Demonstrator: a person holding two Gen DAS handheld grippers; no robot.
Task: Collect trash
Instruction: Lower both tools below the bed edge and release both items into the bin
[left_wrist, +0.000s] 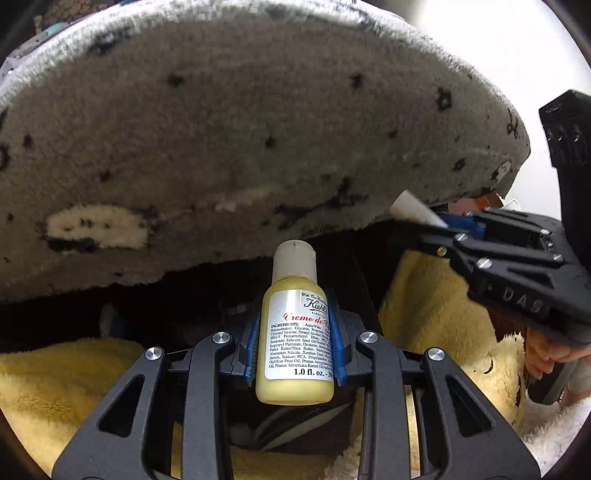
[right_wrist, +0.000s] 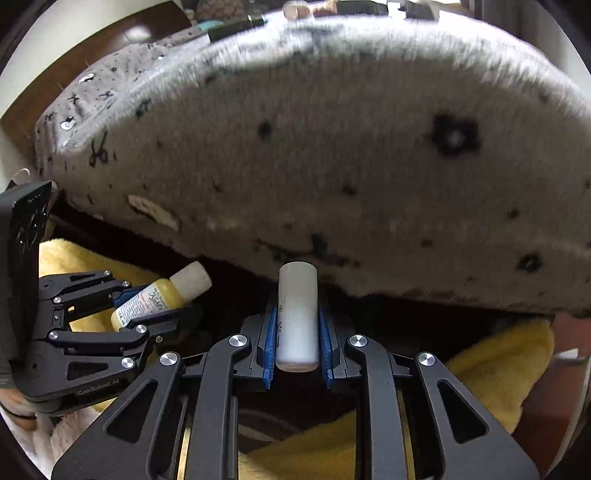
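Yellow lotion bottle with a pale cap (left_wrist: 295, 328) clamped in the left gripper (left_wrist: 295, 341), white plastic tube (right_wrist: 297, 317) pinched by the right gripper (right_wrist: 298, 343) (blue pads), grey speckled fleece cushion (left_wrist: 240, 129) ahead, possibly a bed edge.

Yellow bottle (left_wrist: 295, 332) with white label; white tube (right_wrist: 297, 317); grey blanket (left_wrist: 258, 129), black-speckled; yellow towel (left_wrist: 44, 384); blue pads (left_wrist: 254, 347).

The yellow lotion bottle (left_wrist: 295, 325) read "Kiehl's", "Creme de", "INGREDIENTS" and "1.0 fl. oz."; the right gripper (left_wrist: 448, 230) bore "DAS", the left gripper (right_wrist: 155, 310) "GenRobot.AI".
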